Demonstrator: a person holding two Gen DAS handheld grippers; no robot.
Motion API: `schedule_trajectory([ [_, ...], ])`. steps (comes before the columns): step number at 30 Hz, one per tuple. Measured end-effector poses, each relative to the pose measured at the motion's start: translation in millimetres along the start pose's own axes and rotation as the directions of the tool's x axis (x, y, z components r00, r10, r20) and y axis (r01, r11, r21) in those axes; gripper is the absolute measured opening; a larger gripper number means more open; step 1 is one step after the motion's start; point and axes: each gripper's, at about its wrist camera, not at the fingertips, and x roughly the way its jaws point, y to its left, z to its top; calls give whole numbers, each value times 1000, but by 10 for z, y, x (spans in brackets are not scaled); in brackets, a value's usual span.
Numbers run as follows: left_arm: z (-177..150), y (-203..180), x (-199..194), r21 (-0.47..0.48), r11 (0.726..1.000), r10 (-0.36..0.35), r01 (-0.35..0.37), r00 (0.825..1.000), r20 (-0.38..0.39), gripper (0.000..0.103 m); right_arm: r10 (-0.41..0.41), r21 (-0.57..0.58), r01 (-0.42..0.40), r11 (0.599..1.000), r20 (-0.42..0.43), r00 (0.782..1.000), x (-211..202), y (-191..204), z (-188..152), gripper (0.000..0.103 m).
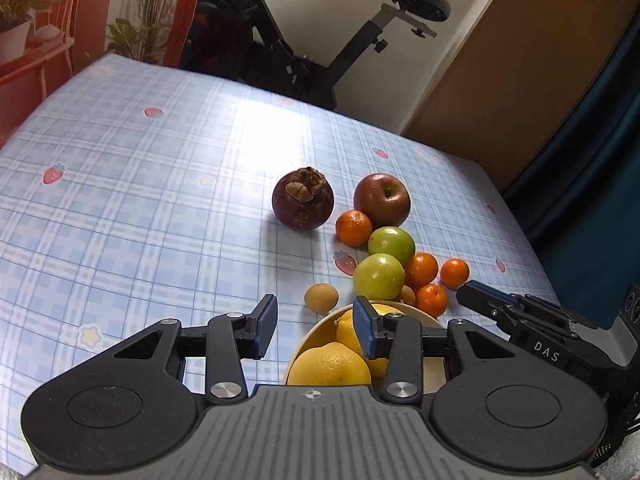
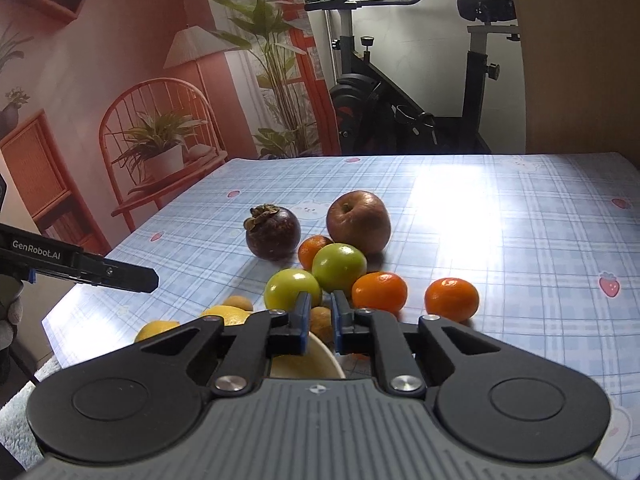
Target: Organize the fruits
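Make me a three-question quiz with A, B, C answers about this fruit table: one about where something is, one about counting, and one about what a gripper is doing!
1. Where are the yellow lemons?
A. on the cloth beside the apple
B. in the bowl
C. between a gripper's fingers

2. How many green fruits are there?
A. one
B. two
C. four

3. How is the left gripper?
A. open, holding nothing
B. shut on an orange
C. shut on the mangosteen

Answers:
1 B: both lemons lie inside the bowl's rim.
2 B: two green ones sit side by side.
3 A: its fingers stand apart with nothing pressed between them.
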Motion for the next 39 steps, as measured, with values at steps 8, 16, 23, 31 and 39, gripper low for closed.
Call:
schedule_trajectory([
  [8, 291, 95, 420, -85, 996, -40, 32, 995, -91, 35, -19, 27, 19, 999, -8, 1000, -27, -95, -14, 13],
  [16, 300, -31, 732, -35, 998, -54, 49, 986, -155, 35, -10, 33, 11, 999, -26, 1000, -61, -189, 60, 13],
  [23, 251, 24, 882, -52, 998, -51, 43, 983, -174, 35, 22, 7, -21, 1000, -90, 996, 40, -178, 154, 13],
  [31, 177, 27, 906, -43, 998, -49, 43, 989, -138, 28, 64, -54, -77, 996, -215, 975, 297, -37, 265, 13],
  [39, 162, 103, 634, -43, 997, -64, 62, 997, -45, 28, 47, -81, -81, 993, -358, 933, 677, 44, 344, 13],
])
